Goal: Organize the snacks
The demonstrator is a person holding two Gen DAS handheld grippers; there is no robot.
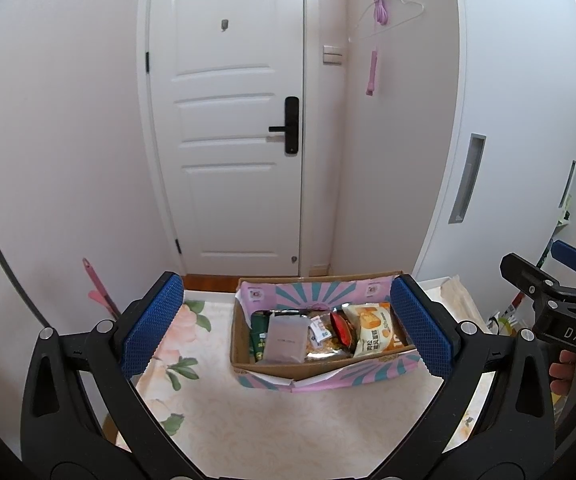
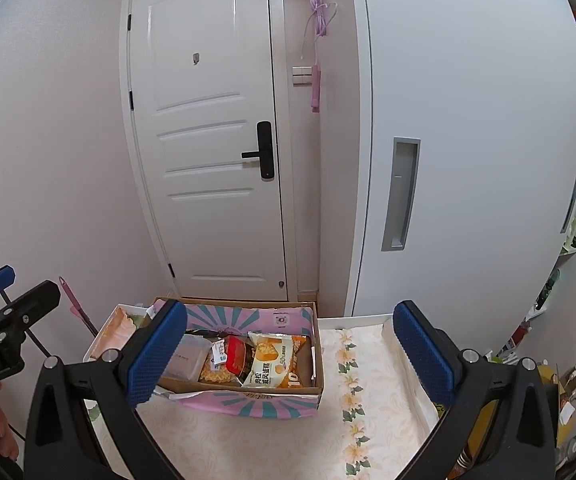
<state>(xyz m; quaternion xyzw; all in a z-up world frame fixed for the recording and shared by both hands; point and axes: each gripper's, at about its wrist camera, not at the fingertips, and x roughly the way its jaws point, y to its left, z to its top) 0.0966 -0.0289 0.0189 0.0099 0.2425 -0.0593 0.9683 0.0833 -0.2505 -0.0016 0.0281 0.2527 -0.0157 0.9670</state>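
Note:
A cardboard box (image 1: 316,376) (image 2: 255,400) with a pink and teal sunburst print stands open on the floral tablecloth (image 1: 328,424) (image 2: 271,444). Inside lie an orange-and-white packet (image 1: 374,330) (image 2: 271,362), a red packet (image 1: 342,328) (image 2: 236,354), a grey-pink pouch (image 1: 285,338) (image 2: 185,358), a green packet (image 1: 259,336) and a clear bag of yellow snacks (image 1: 324,346) (image 2: 217,374). My left gripper (image 1: 288,326) (image 2: 11,288) hovers open before the box, holding nothing. My right gripper (image 2: 290,356) (image 1: 544,266) is open too, to the box's right, holding nothing.
Behind the table is a white door (image 1: 227,120) with a black handle. A pink-handled tool (image 1: 95,284) (image 2: 73,302) leans at the left wall. A white sliding cabinet door (image 2: 468,160) and cluttered shelves (image 2: 544,320) stand on the right. A hand (image 1: 564,372) holds the right gripper.

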